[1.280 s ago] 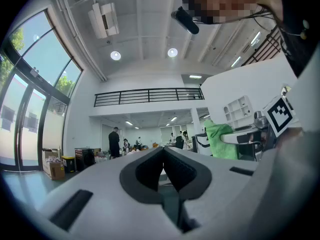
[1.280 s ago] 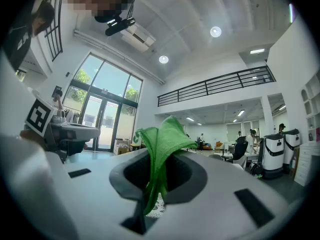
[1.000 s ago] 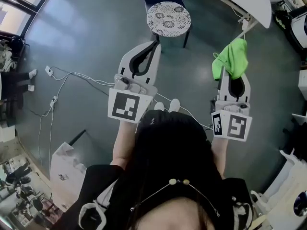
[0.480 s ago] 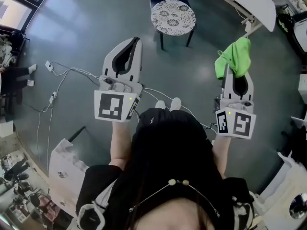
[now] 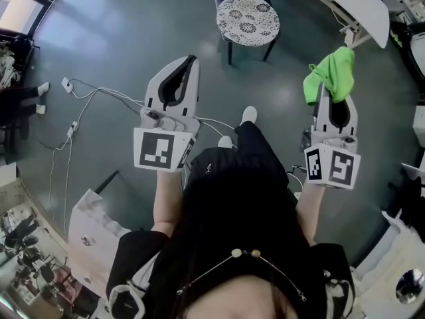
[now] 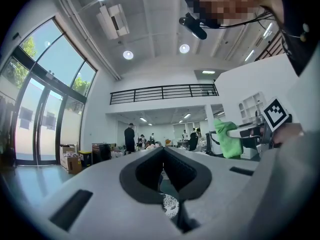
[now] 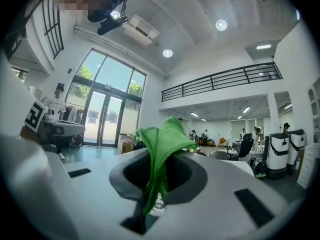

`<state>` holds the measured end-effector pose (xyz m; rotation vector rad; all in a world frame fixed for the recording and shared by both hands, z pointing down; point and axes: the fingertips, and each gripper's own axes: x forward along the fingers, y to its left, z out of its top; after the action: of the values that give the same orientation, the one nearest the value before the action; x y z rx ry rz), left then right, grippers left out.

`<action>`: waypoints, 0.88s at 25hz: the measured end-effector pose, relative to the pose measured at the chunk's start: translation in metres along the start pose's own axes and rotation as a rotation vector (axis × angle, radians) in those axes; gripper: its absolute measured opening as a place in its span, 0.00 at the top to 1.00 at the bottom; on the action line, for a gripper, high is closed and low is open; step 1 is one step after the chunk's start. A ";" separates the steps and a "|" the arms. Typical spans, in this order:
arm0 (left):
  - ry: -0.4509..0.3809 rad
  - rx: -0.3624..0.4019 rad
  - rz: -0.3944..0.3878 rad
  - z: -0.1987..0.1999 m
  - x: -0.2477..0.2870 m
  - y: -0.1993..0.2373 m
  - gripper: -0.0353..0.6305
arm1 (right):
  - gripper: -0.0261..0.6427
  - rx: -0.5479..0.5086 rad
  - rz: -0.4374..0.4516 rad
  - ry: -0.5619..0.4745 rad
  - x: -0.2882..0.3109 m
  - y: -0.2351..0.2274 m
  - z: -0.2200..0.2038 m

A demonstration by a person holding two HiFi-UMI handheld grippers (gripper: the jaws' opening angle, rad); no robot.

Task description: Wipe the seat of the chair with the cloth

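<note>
Overhead, the chair [image 5: 248, 20] with its patterned seat stands at top centre, well apart from both tools. The right gripper [image 5: 333, 98] pinches the green cloth [image 5: 330, 77]; the left gripper [image 5: 190, 61] seems closed on nothing.

Crumpled green cloth [image 5: 330, 76]; upright patterned chair [image 5: 248, 20]

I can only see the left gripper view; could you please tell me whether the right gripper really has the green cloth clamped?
Observer: Yes. The right gripper view shows the green cloth pinched between the shut jaws of the right gripper.
Operator: Thank you. And where is the chair?
Observer: In the head view the chair stands on the floor ahead of the person, with nothing lying on its patterned top. Neither gripper touches it.
</note>
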<state>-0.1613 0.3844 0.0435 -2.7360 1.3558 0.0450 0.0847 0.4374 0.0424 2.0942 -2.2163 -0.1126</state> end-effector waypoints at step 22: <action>0.003 -0.026 -0.037 -0.038 0.282 0.046 0.94 | 0.89 -0.051 0.086 0.093 0.260 -0.115 -0.038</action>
<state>-0.0273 0.1303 0.0597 -2.7831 1.3138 0.0564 0.1884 0.1716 0.0710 1.9337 -2.2210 -0.0627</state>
